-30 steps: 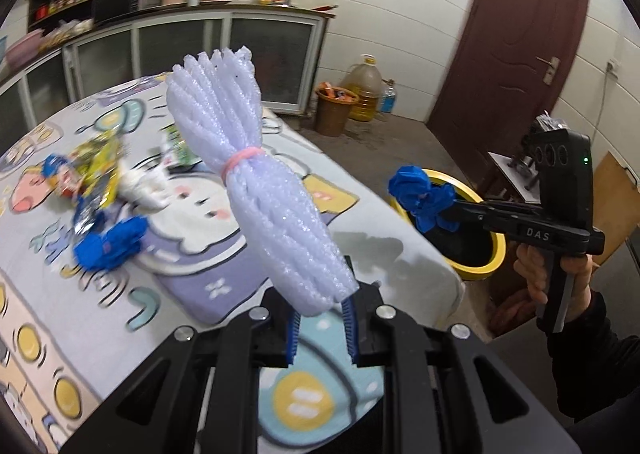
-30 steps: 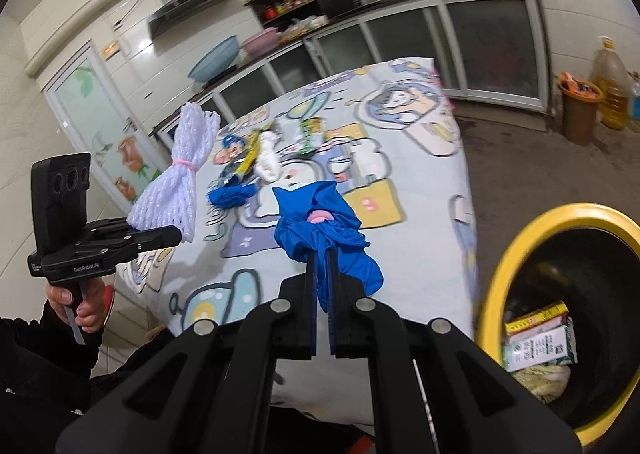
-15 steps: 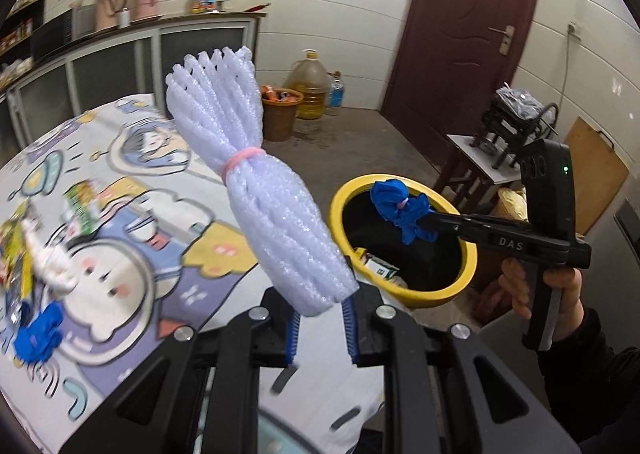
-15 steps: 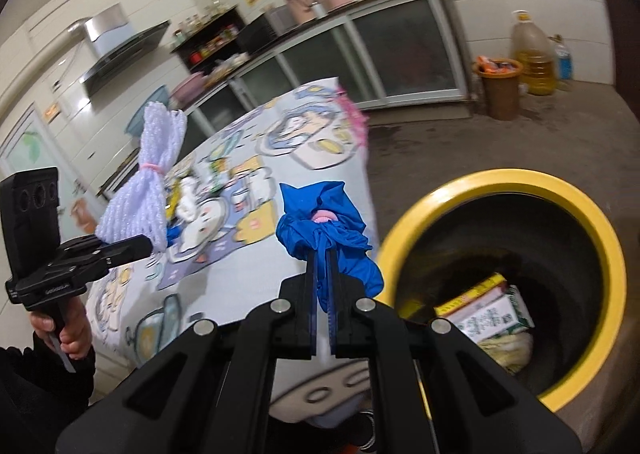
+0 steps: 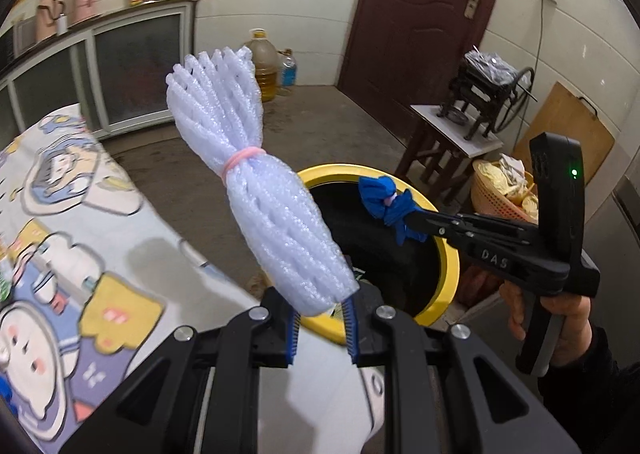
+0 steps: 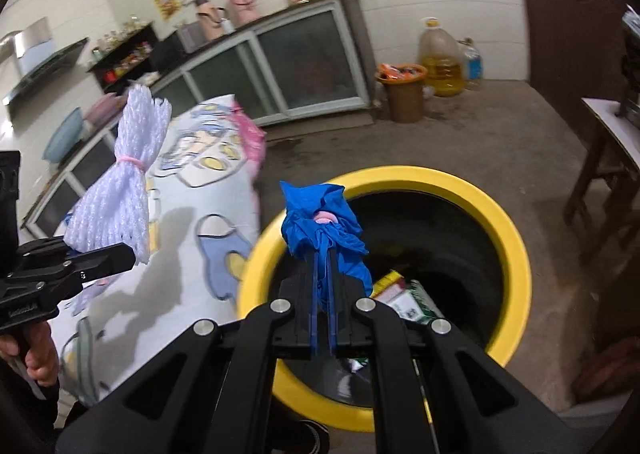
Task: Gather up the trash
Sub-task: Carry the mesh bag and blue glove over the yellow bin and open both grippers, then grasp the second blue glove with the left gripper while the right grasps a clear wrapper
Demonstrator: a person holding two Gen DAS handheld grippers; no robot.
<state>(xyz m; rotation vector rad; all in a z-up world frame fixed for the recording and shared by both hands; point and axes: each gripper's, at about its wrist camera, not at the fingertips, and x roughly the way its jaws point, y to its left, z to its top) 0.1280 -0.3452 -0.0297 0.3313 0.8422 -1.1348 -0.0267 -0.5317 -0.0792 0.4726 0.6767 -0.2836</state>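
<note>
Trash is being carried in both grippers beside the edge of the worktop (image 5: pixel 120 213), which is wearing a cartoon-printed cloth. The left gripper (image 5: pixel 322 328) is grasping the lower end of a white foam net bundle (image 5: pixel 260 189), tied at its waist with a pink rubber band (image 5: pixel 244 157); its blue-padded fingers (image 5: pixel 351 328) are standing moderately apart, pressing on either side of the bundle, which is rising tilted above them. In the right wrist view the same bundle (image 6: pixel 120 181) is showing over the worktop's edge. The right gripper (image 6: pixel 323 266) is clenching a crumpled blue bag (image 6: pixel 320 221), its fingers (image 6: pixel 316 294) almost closed on the thin plastic, with a bit of pink showing at the knot. The blue bag (image 5: pixel 384 201) is hanging over the opening of a yellow-rimmed bin (image 6: pixel 516 254) that is standing on the floor just beside the worktop. Inside the bin, a green and white carton (image 6: pixel 412 302) and a piece of yellow packaging (image 6: pixel 386 282) are lying near the bottom. Farther back, an orange-brown bucket (image 6: pixel 404 93) holding wrappers is standing by the cabinets, next to a large oil jug (image 6: pixel 440 61).
</note>
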